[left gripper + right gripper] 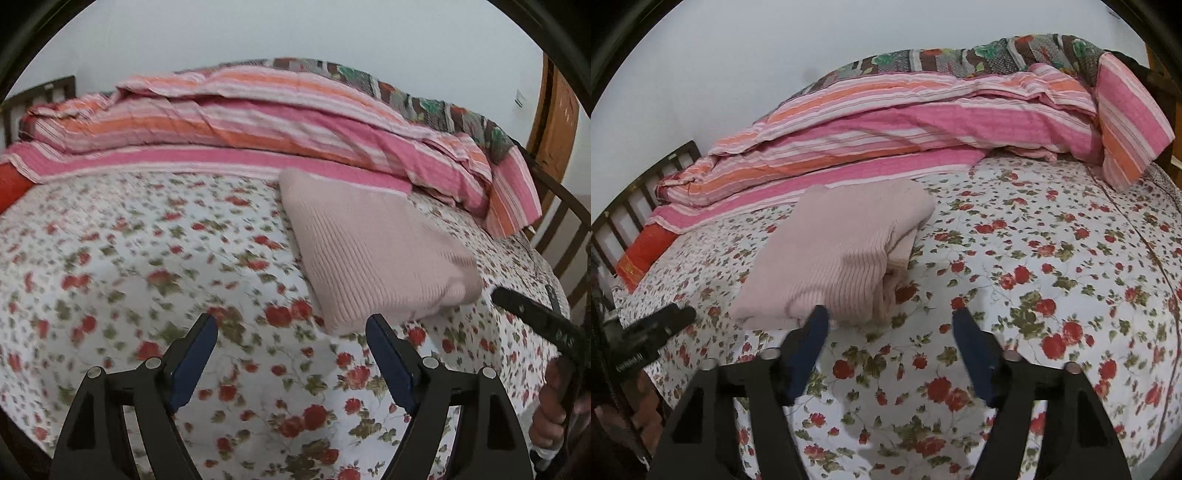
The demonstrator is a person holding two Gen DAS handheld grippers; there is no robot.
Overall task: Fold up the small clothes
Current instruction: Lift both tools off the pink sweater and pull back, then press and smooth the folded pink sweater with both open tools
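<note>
sweater [373, 243]: ribbed matt knit | bedsheet [147, 280]: floral cloth | headboard [635, 206]: dark wood

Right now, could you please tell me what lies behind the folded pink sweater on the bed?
Behind the pink sweater lies a striped pink-and-orange quilt bunched along the bed's far side, with a darker floral blanket beyond it. What the quilt covers cannot be seen.

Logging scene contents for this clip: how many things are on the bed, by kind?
Folded pink knit garment: 1
Striped pink-and-orange quilt: 1
Dark floral blanket behind it: 1
Red cushion at the headboard end: 1
Total: 4, all on the floral bedsheet.
</note>
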